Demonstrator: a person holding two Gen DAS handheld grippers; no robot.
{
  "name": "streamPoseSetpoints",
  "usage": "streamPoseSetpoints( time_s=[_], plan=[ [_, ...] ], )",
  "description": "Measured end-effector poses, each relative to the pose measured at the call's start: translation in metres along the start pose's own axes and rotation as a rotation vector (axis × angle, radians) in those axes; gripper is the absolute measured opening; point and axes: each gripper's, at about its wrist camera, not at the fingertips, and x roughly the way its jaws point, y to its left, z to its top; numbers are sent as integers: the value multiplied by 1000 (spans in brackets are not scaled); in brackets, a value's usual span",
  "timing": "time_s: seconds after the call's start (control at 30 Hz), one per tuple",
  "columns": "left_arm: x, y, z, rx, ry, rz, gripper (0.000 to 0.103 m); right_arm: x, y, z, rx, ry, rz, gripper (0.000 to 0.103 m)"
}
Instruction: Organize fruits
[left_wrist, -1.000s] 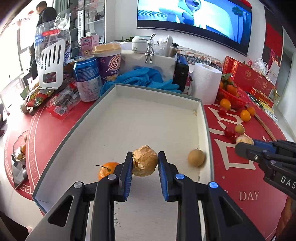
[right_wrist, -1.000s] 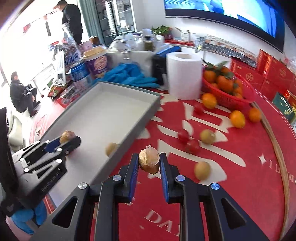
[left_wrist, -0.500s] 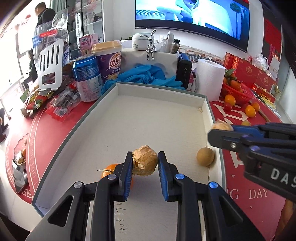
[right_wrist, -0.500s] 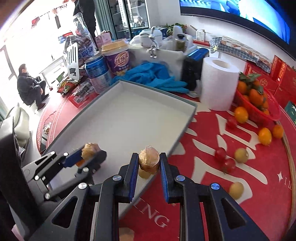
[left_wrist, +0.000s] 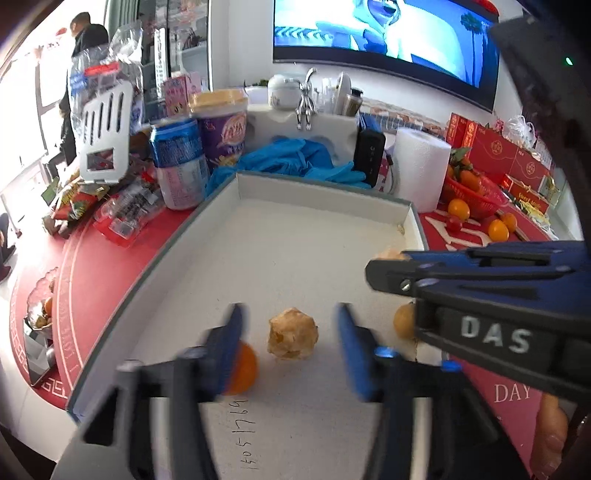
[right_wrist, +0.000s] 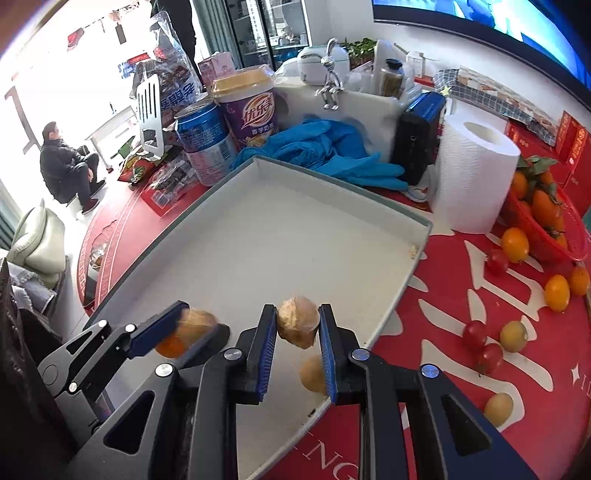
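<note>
My left gripper (left_wrist: 290, 345) is open over the near end of the white tray (left_wrist: 321, 188). A papery brown husk fruit (left_wrist: 293, 339) lies loose on the tray floor between its spread fingers. An orange fruit (left_wrist: 242, 367) sits behind the left finger and a round yellow fruit (left_wrist: 404, 320) lies by the tray's right wall. My right gripper (right_wrist: 297, 328) is shut on a second brown husk fruit (right_wrist: 297, 325), held above the tray's near right part. The left gripper also shows in the right wrist view (right_wrist: 192, 328). The yellow fruit (right_wrist: 313, 373) lies under the right gripper.
On the red tablecloth right of the tray lie cherry tomatoes (right_wrist: 474, 334), small yellow fruits (right_wrist: 513, 336) and oranges (right_wrist: 515, 243). A red basket (right_wrist: 546, 229) of oranges, a paper roll (right_wrist: 472, 177), blue gloves (right_wrist: 332, 151), a can (right_wrist: 205, 142) and a cup (right_wrist: 249, 107) stand behind.
My left gripper has opened and let its husk fruit down onto the tray floor. My right gripper has carried its husk fruit left, from the tablecloth to over the tray.
</note>
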Motion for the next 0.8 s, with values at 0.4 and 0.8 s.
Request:
streamPoseSetpoints(
  time_s=[0.4, 0.8],
  plan=[
    [-17, 19, 2, -67, -53, 23, 83, -58, -22, -28, -38, -104, -98, 102],
    [-19, 12, -3, -54, -20, 40, 83, -53, -19, -113, -139, 22, 13, 102]
  ],
)
